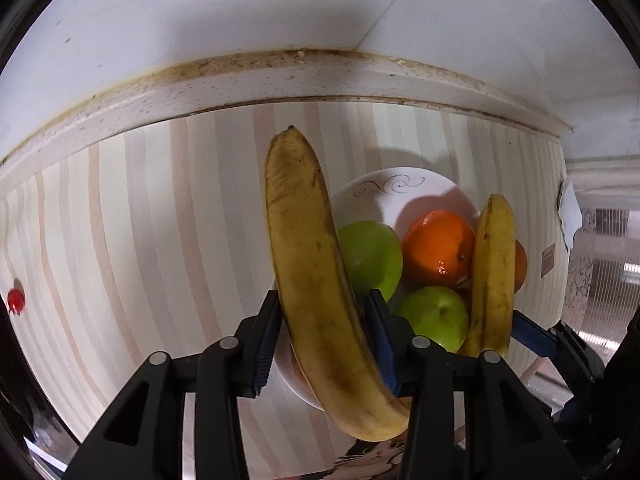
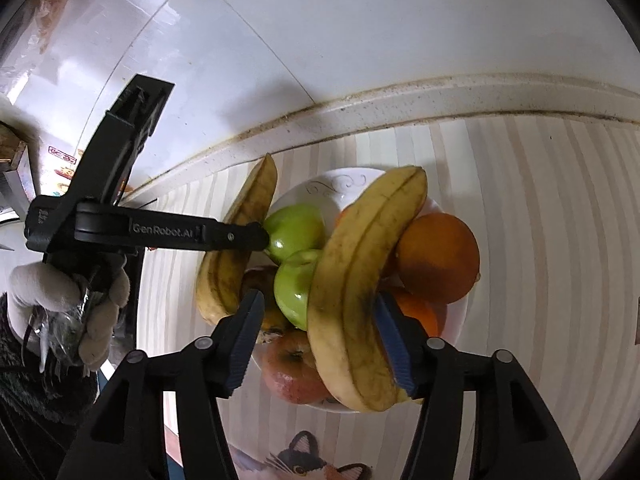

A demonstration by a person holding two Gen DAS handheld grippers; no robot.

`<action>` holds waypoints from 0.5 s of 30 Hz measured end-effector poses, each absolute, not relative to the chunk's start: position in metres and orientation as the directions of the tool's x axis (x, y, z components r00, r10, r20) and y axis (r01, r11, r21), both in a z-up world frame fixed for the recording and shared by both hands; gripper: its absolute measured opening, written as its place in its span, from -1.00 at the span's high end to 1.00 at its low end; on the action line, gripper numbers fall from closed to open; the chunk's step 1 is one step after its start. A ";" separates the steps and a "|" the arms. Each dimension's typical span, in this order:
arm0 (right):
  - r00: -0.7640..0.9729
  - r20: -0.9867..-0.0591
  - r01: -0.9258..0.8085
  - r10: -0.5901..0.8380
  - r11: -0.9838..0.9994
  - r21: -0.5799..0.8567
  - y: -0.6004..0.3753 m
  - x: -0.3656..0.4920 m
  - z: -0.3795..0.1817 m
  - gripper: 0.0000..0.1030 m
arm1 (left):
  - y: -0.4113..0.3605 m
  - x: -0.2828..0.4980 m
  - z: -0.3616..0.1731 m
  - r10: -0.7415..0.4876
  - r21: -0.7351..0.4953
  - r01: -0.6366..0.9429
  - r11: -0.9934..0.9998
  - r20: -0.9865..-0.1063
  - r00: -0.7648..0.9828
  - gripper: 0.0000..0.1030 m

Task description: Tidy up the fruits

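A white plate [image 1: 384,184] on the striped table cover holds green apples [image 1: 372,256], oranges [image 1: 438,244] and a red apple [image 2: 292,372]. My left gripper [image 1: 324,295] is shut on a spotted banana [image 1: 304,248] that hangs over the plate's left rim. This left gripper [image 2: 240,236] also shows in the right wrist view, reaching in from the left. My right gripper [image 2: 319,297] is open around a second banana [image 2: 360,280], which lies on the piled fruit. That banana leans on the right pad, well apart from the left pad.
A stained counter ledge [image 1: 280,80] and white wall tiles run just behind the plate. A small red object [image 1: 16,300] lies far left on the cover. A gloved hand [image 2: 60,292] holds the left gripper's handle. A cat picture [image 2: 304,460] marks the cover's near edge.
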State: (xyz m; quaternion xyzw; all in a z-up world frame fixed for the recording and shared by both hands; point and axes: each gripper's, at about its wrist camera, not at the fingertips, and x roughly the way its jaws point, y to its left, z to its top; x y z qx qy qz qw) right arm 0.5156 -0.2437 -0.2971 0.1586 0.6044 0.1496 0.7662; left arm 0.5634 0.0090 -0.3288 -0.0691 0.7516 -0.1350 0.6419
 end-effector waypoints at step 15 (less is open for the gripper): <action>0.285 -0.919 0.028 0.274 0.956 0.294 -0.253 0.501 -0.261 -0.89 | 0.018 0.532 -0.255 -0.240 -0.237 0.072 0.969 -0.970 0.040 -0.74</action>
